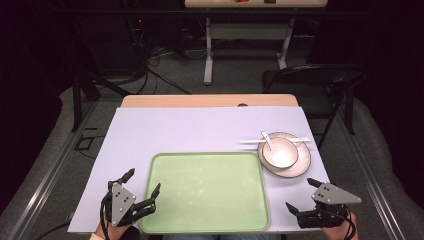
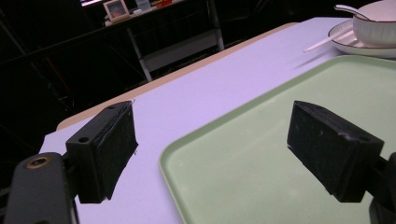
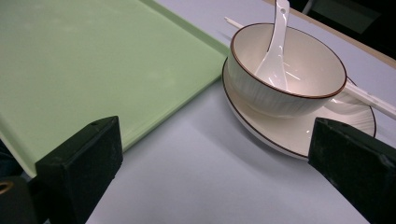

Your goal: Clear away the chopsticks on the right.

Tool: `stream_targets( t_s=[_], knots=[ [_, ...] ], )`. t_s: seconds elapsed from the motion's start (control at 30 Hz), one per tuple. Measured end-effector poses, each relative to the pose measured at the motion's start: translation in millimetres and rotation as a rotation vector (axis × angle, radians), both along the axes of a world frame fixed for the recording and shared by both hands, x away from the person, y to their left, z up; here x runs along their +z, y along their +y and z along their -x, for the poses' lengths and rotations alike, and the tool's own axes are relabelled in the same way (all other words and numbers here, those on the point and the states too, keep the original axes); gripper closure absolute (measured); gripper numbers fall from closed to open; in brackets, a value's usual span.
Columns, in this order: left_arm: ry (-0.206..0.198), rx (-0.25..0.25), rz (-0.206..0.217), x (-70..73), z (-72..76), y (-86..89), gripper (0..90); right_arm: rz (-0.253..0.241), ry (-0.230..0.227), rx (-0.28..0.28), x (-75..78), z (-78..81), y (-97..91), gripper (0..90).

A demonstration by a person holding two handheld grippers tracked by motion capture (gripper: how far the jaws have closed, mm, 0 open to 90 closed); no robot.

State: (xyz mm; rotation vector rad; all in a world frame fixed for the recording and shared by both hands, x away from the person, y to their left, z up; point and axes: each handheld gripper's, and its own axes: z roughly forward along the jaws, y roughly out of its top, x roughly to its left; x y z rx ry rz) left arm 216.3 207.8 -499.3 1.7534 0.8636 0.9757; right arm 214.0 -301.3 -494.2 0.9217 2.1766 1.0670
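A pale green tray (image 1: 207, 192) lies at the front middle of the lavender mat (image 1: 200, 130). To its right a white bowl (image 1: 279, 152) stands on a brown-rimmed plate (image 1: 301, 165), with a white spoon (image 1: 268, 140) in the bowl and white chopsticks (image 1: 250, 142) across the plate. My left gripper (image 1: 144, 181) hovers open at the tray's front left corner, one jaw over the tray (image 2: 280, 140). My right gripper (image 1: 300, 193) is open in front of the plate. Between its jaws (image 3: 219, 168) is bare mat; the bowl (image 3: 280, 88), spoon (image 3: 275, 51) and plate (image 3: 299, 133) lie just beyond.
A wooden table edge (image 1: 210, 100) shows behind the mat. A black folding chair (image 1: 320, 80) stands past the table's far right corner. Farther back there is another table (image 1: 250, 30), with cables on the floor (image 1: 150, 60).
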Motion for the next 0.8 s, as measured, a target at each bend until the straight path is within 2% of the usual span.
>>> stream_targets(
  t_s=[0.2, 0.47, 0.73, 0.77, 0.8],
  knots=[
    [0.005, -0.004, -0.004, 0.0, -0.6, -0.3, 15.4, 0.012, -0.007, -0.003, 0.2, -1.2, -0.4, 1.0],
    [0.010, -0.006, -0.002, -0.2, -2.4, -2.0, 15.4, 0.047, 0.045, 0.017, 0.9, -10.1, -1.1, 0.0],
    [0.011, -0.005, 0.000, -0.4, -3.0, -1.1, 15.4, 0.050, 0.048, 0.021, 1.6, -11.0, -1.5, 0.0],
    [0.013, -0.011, -0.006, -0.5, -3.3, -2.4, 15.4, 0.051, 0.073, 0.019, 13.1, -18.4, -6.7, 0.0],
    [0.013, -0.015, -0.009, -0.4, -3.6, -2.7, 15.4, 0.049, 0.075, 0.023, 19.6, -22.6, -9.5, 0.0]
  ],
)
